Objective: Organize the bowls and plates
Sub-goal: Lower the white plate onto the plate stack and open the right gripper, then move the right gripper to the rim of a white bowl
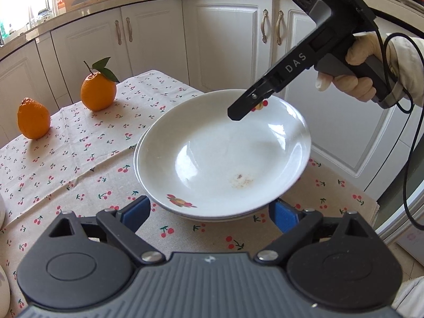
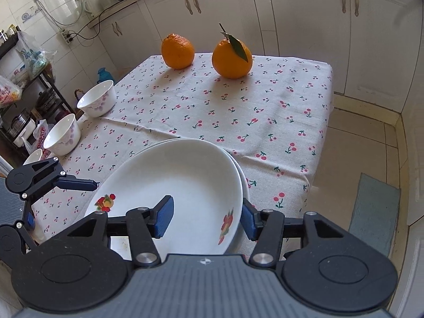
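Observation:
A white deep plate [image 1: 222, 156] with fruit prints sits tilted on a second white plate [image 1: 148, 185] on the cherry tablecloth; it also shows in the right wrist view [image 2: 180, 185], with the lower plate [image 2: 245, 182] under it. My right gripper [image 2: 208, 218] is open, one finger inside the top plate and one outside its rim; from the left wrist view it [image 1: 239, 110] hangs over the plate's far rim. My left gripper [image 1: 209, 213] is open and empty at the plates' near edge. Two white bowls [image 2: 98, 98] [image 2: 62, 133] stand at the table's left edge.
Two oranges [image 2: 177, 50] [image 2: 232, 58] sit at the table's far end. A third white dish [image 2: 33, 156] peeks out at the left edge. White kitchen cabinets [image 1: 225, 39] surround the table. A blue mat [image 2: 375, 212] lies on the floor to the right.

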A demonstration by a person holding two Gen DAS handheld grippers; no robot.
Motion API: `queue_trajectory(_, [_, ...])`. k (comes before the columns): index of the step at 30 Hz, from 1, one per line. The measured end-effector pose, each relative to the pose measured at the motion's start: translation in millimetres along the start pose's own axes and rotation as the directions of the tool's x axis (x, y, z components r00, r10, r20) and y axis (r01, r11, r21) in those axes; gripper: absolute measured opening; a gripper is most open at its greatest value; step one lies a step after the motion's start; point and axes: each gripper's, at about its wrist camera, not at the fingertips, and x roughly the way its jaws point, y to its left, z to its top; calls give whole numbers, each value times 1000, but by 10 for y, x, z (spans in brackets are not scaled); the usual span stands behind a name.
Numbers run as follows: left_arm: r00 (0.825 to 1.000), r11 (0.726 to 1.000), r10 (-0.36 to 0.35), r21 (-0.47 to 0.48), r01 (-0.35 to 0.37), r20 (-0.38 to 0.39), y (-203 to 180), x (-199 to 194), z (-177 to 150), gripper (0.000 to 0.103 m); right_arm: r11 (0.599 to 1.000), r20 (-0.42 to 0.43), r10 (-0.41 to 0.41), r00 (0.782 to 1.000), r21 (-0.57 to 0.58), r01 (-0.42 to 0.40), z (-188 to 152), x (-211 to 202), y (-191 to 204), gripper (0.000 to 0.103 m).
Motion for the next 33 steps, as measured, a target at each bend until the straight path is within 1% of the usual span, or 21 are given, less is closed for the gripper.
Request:
queue_trajectory(3, [1000,1000,5,0,-5,1,1,-15,-19,96,1000,-3,-18,1000,-7,18,-5,-4,26,63])
queue_trajectory(6, [1000,1000,5,-2,-5,6,6,-45,-33,96,999,-5,-32,999,-12,32,-14,-3,62,71])
queue_trajectory(9, [1000,1000,6,-8,-6,17,17,-88,-34,96,998,-16,-63,998,-33,62,-16,23,105,76])
queue_trajectory(10, [1000,1000,6,-10,-5,21,21,-105,-35,96,997,-14,-71,997,-37,70,-18,21,121,81])
queue_trajectory(12, [1000,1000,3,-14,-2,31,29,-142,-42,96,997,7,-57,998,-48,58,-13,-19,164,88])
queue_trajectory(13, [999,1000,2,-17,-2,38,35,-167,-49,96,997,16,-59,998,-54,60,0,-40,195,90])
queue_trajectory(15, [999,1000,2,-23,-1,48,48,-212,-64,96,993,37,-81,996,-77,84,22,-85,282,98])
queue_trajectory(17, [998,999,7,-31,-5,65,68,-284,-80,96,990,59,-87,994,-102,93,35,-122,386,101])
queue_trajectory(20, [995,999,22,-46,-17,97,113,-408,-112,96,986,95,-88,992,-134,101,48,-160,579,102])
queue_trajectory(24, [989,997,56,-67,-47,136,192,-585,-185,98,979,143,-117,983,-149,139,59,-161,874,103])
queue_trajectory(28, [981,990,114,-98,-100,154,278,-765,-303,98,971,174,-132,976,-175,162,42,-119,1211,103])
queue_trajectory(33, [969,976,182,-152,-157,166,425,-1021,-523,98,954,181,-160,970,-226,199,-5,34,1646,103])
